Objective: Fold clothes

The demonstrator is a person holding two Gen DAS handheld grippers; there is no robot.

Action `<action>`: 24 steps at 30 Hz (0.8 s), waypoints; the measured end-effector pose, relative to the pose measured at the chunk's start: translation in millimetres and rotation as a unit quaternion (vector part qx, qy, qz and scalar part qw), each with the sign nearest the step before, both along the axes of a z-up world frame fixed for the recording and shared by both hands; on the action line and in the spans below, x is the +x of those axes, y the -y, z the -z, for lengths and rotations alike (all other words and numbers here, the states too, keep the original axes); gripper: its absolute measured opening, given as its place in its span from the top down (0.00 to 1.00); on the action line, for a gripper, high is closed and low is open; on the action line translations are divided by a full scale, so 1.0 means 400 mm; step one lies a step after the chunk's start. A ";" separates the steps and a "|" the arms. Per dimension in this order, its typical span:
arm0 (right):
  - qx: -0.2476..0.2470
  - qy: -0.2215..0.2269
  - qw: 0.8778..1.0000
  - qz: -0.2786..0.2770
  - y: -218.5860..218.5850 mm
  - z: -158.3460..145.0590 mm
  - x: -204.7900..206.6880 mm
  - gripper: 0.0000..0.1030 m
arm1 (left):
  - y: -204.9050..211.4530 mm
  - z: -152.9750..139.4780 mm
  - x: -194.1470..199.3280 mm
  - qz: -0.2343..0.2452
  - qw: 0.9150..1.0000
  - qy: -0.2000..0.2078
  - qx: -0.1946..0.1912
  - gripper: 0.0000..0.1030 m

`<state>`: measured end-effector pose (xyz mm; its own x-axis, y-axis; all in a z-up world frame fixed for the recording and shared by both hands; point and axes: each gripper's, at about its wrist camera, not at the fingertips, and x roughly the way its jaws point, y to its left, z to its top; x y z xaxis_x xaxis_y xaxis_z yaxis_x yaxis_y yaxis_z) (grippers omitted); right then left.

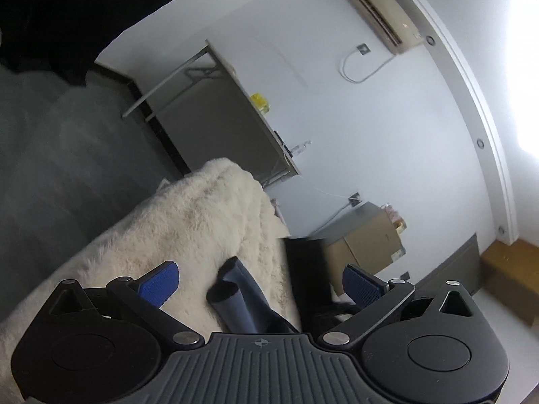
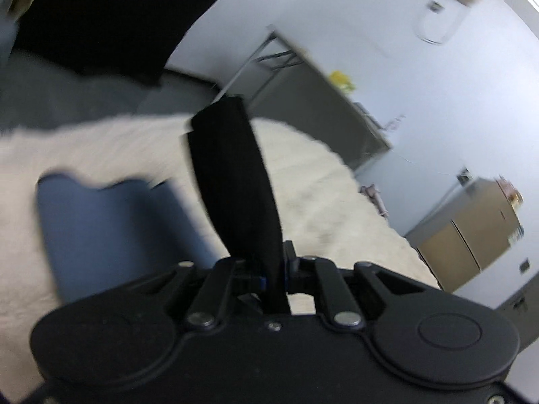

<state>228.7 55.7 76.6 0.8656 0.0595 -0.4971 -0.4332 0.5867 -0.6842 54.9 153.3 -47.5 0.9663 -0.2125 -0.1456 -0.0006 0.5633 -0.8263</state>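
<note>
My left gripper [image 1: 260,267] stands open, its blue pads [image 1: 161,282] wide apart. Between and below them a dark blue-grey piece of clothing [image 1: 235,303] lies curled on a cream fluffy blanket [image 1: 188,222], and the pads do not touch it. My right gripper [image 2: 274,269] is shut on a black strip of cloth [image 2: 232,175] that sticks up and forward from the jaws. Left of it a blue garment [image 2: 111,222] lies on the same blanket [image 2: 320,202], blurred by motion.
Beyond the blanket's edge are a grey floor [image 1: 67,155], a grey folding table [image 1: 219,118] against the white wall, and a cardboard box [image 1: 367,239]. An air conditioner [image 1: 374,10] hangs high on the wall. Both views are strongly rolled.
</note>
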 end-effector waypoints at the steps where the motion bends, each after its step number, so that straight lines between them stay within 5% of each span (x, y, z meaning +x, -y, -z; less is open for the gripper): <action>1: -0.019 -0.007 1.000 -0.005 -0.017 0.030 -0.007 0.85 | 0.001 -0.002 -0.001 0.002 1.000 0.002 0.001 0.01; 5: -0.084 -0.018 0.995 -0.054 -0.058 0.101 -0.072 0.56 | 0.017 -0.019 -0.002 0.014 1.000 0.013 0.024 0.01; 7: -0.062 -0.021 0.995 -0.079 -0.040 0.070 -0.094 0.31 | 0.027 -0.023 0.009 0.024 0.999 0.012 0.036 0.01; 8: -0.047 -0.024 0.995 -0.084 -0.026 0.057 -0.096 0.29 | 0.032 -0.025 0.014 0.029 0.999 0.012 0.042 0.01; 13: -0.029 -0.032 0.997 -0.070 0.030 0.018 -0.079 0.31 | 0.049 -0.023 0.023 0.042 0.998 0.013 0.049 0.01; 15: 0.046 -0.069 0.993 -0.087 0.053 -0.021 -0.070 0.31 | 0.051 -0.020 0.023 0.042 0.998 0.012 0.050 0.01; 18: 0.181 -0.120 0.970 -0.113 0.090 -0.091 -0.071 0.31 | 0.045 -0.017 0.017 0.036 0.998 0.013 0.045 0.01; 21: 0.279 -0.108 0.952 -0.063 0.093 -0.131 -0.053 0.32 | 0.038 -0.012 0.018 0.029 0.999 0.013 0.033 0.01; 23: 0.320 -0.154 0.935 0.007 0.077 -0.124 0.013 0.51 | 0.032 -0.006 0.019 0.028 0.999 0.010 0.022 0.01; 24: 0.332 -0.183 0.925 0.026 0.073 -0.116 0.037 0.75 | 0.030 -0.005 0.017 0.027 0.999 0.009 0.020 0.01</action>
<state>243.3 26.6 123.0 0.6573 0.4202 -0.6256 -0.5239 0.8515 0.0215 61.7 141.3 -45.5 0.9559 -0.2591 -0.1383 0.0449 0.5942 -0.8031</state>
